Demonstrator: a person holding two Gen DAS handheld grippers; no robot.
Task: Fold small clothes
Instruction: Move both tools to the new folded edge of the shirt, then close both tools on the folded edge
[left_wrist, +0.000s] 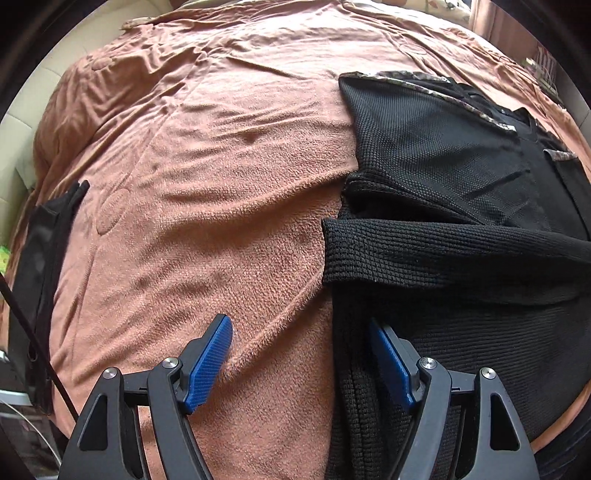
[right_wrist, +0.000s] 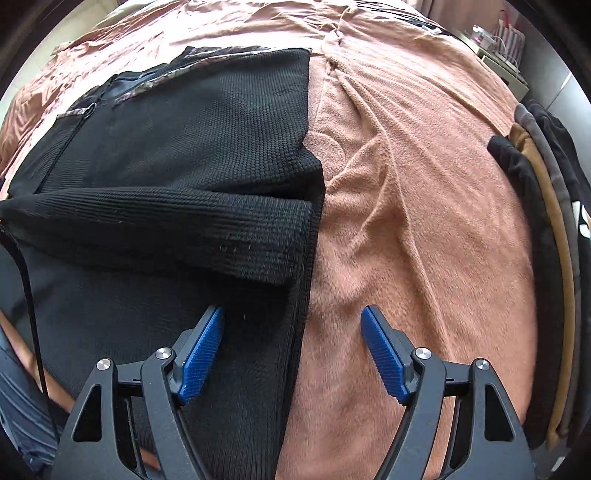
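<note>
Black knitted sweater (left_wrist: 461, 236), sleeves folded in; both jaws apart over its hem corners — you pinch, fold upward next.

No legible txt anywhere; white mark on dark folded garment (right_wrist: 576, 206), cut off at frame edge, unreadable.

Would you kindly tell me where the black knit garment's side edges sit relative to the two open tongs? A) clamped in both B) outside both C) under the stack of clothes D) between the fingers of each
D: the black knit garment's left edge runs between the fingers of the open left tongs, its right edge between those of the right tongs.
</note>
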